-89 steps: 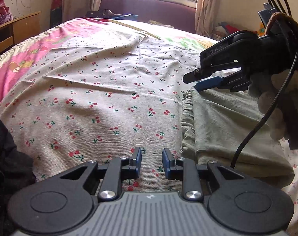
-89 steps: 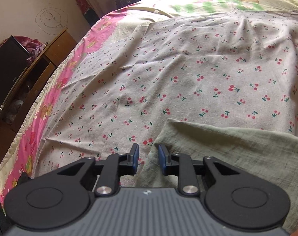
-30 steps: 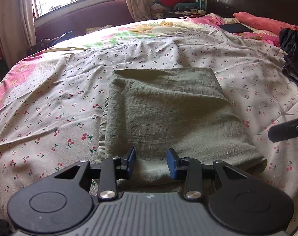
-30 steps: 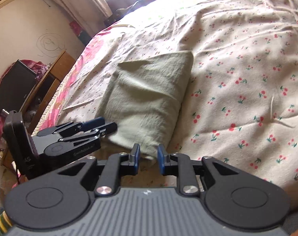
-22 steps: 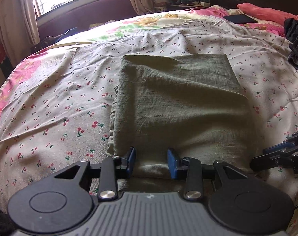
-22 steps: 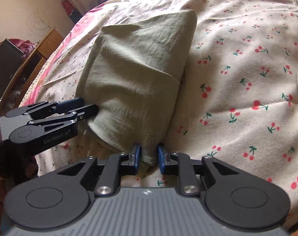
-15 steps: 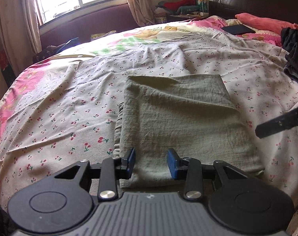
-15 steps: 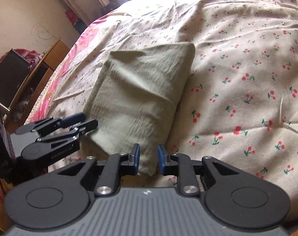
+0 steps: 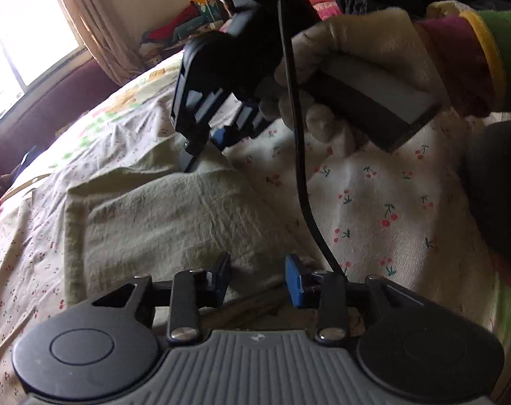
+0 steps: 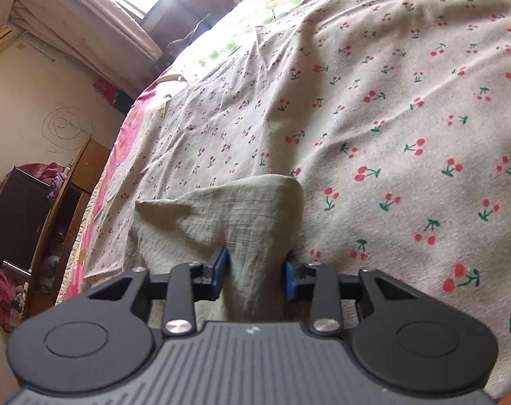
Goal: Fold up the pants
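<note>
Pants (image 10: 255, 222) between right gripper (image 10: 255, 270) fingers, left gripper (image 9: 258, 276) agape.

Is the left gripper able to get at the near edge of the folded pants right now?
Probably yes: the left gripper has its jaws open right at the near edge of the folded pants, and nothing lies between them.

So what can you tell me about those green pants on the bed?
The pants are pale sage green, a crinkly woven cloth like linen. They lie folded in a thick rectangular stack on the cherry-print bedsheet. The right gripper has its fingers on either side of one bunched corner, cloth filling the gap. The left gripper is open at the near edge, gripping nothing.
</note>
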`<state>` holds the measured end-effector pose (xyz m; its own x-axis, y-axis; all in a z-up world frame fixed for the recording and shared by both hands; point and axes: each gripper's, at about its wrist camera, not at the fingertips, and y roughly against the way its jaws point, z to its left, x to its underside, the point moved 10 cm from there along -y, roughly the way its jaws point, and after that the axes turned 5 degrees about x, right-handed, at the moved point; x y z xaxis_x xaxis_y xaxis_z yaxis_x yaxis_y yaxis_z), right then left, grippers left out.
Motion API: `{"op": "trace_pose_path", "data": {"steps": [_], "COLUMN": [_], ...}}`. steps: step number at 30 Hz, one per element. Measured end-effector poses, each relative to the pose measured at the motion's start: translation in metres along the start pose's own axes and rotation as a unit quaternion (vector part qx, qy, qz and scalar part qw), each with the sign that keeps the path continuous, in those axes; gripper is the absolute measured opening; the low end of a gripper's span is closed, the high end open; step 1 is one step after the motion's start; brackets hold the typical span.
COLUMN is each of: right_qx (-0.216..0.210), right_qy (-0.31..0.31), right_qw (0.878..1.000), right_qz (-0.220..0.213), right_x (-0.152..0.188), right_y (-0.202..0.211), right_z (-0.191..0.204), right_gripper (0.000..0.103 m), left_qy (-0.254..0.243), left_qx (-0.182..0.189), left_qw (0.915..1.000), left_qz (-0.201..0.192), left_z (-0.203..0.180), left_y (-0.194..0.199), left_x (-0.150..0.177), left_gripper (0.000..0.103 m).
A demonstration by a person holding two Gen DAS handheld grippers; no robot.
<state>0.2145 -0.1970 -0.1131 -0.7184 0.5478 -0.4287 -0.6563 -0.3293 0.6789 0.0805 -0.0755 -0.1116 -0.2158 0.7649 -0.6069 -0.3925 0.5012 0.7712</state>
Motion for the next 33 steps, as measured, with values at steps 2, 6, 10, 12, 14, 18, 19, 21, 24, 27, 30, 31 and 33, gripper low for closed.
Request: {"op": "trace_pose_path", "data": {"steps": [2, 6, 10, 12, 14, 18, 19, 21, 24, 27, 30, 31, 33], "right_qx": [0.01, 0.024, 0.026, 0.037, 0.03, 0.019, 0.016, 0.014, 0.028, 0.043, 0.061, 0.07, 0.083], "right_qy": [0.007, 0.011, 0.03, 0.048, 0.045, 0.008, 0.01, 0.032, 0.107, 0.204, 0.311, 0.35, 0.376], "right_qw": [1.0, 1.0, 0.999, 0.998, 0.999, 1.0, 1.0, 0.999, 0.994, 0.978, 0.948, 0.934, 0.923], "right_qz": [0.001, -0.015, -0.009, -0.009, -0.007, -0.009, -0.01, -0.015, -0.02, -0.003, 0.006, 0.006, 0.007], "right_x": [-0.005, -0.033, -0.053, -0.047, -0.044, -0.042, -0.037, -0.02, 0.019, 0.061, 0.09, 0.097, 0.099], "right_y": [-0.001, -0.009, -0.018, -0.015, -0.009, 0.011, 0.02, 0.039, 0.066, 0.08, 0.08, 0.076, 0.065], "right_z": [0.003, 0.003, 0.014, 0.015, 0.009, -0.01, -0.011, -0.01, -0.006, 0.001, 0.012, 0.016, 0.019], "right_gripper": [0.009, 0.008, 0.01, 0.017, 0.025, 0.027, 0.027, 0.027, 0.032, 0.032, 0.032, 0.031, 0.028], "left_qy": [0.01, 0.012, 0.082, 0.135, 0.154, 0.164, 0.176, 0.2, 0.243, 0.278, 0.302, 0.305, 0.312], "left_qx": [0.025, 0.04, 0.064, 0.088, 0.078, 0.024, 0.014, -0.001, -0.029, -0.042, -0.036, -0.034, -0.035], "left_qw": [0.9991, 0.9981, 0.9943, 0.9869, 0.9843, 0.985, 0.983, 0.9782, 0.9673, 0.9566, 0.9495, 0.9492, 0.9479], "left_qz": [0.031, 0.045, 0.024, -0.009, -0.034, -0.048, -0.05, -0.057, -0.065, -0.076, -0.078, -0.072, -0.055], "left_z": [-0.003, -0.005, 0.008, 0.016, 0.026, 0.051, 0.064, 0.083, 0.116, 0.144, 0.163, 0.165, 0.171], "left_y": [-0.01, -0.014, 0.0, 0.017, 0.031, 0.047, 0.053, 0.062, 0.071, 0.073, 0.065, 0.058, 0.04], "left_x": [0.01, 0.014, 0.008, -0.001, -0.007, -0.004, 0.001, 0.007, 0.018, 0.021, 0.02, 0.02, 0.023], "left_gripper": [0.02, 0.014, 0.015, 0.016, 0.021, 0.026, 0.026, 0.032, 0.05, 0.05, 0.052, 0.052, 0.052]}}
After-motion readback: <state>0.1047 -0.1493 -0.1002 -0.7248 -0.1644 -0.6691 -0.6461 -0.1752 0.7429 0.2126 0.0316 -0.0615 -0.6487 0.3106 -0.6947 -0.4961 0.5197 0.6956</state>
